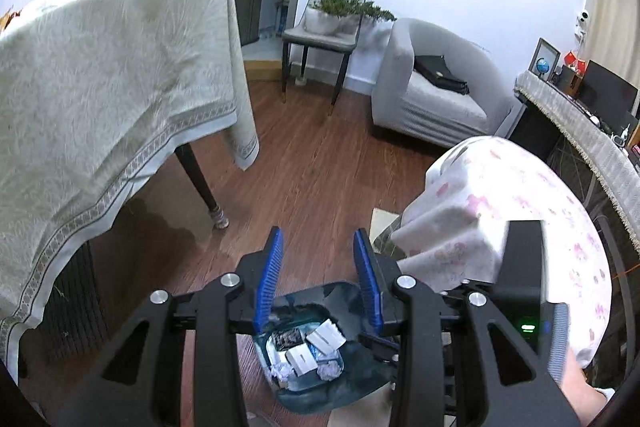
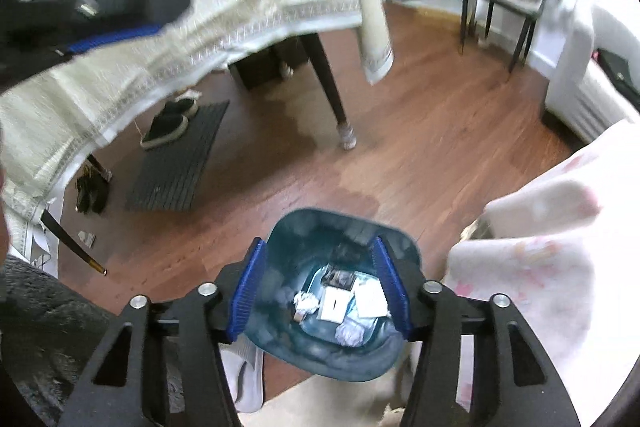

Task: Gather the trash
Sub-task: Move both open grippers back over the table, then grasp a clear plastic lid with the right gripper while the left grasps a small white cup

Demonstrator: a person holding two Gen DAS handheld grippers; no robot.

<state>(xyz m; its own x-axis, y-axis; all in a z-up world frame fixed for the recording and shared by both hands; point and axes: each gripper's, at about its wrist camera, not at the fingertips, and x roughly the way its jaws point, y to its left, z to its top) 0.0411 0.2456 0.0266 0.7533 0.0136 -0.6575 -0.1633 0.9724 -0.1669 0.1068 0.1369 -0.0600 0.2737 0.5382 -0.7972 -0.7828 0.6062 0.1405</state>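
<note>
Above translucent blue bin (image 2: pixel 340 307) | crumpled paper (image 2: pixel 306 302) (inside); both jaws apart

right gripper (image 2: pixel 320 283): jaws apart, empty, right above the bin
bin (image 2: pixel 288 227): blue, 2 paper wads (image 2: pixel 306 303) plus cards inside

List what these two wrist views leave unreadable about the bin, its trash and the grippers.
- Left wrist view: the bin has its rim hidden by the left gripper.
- Right wrist view: the right gripper covers the bin's sides; trash print is too small.
- Left gripper is motion-blurred.
</note>
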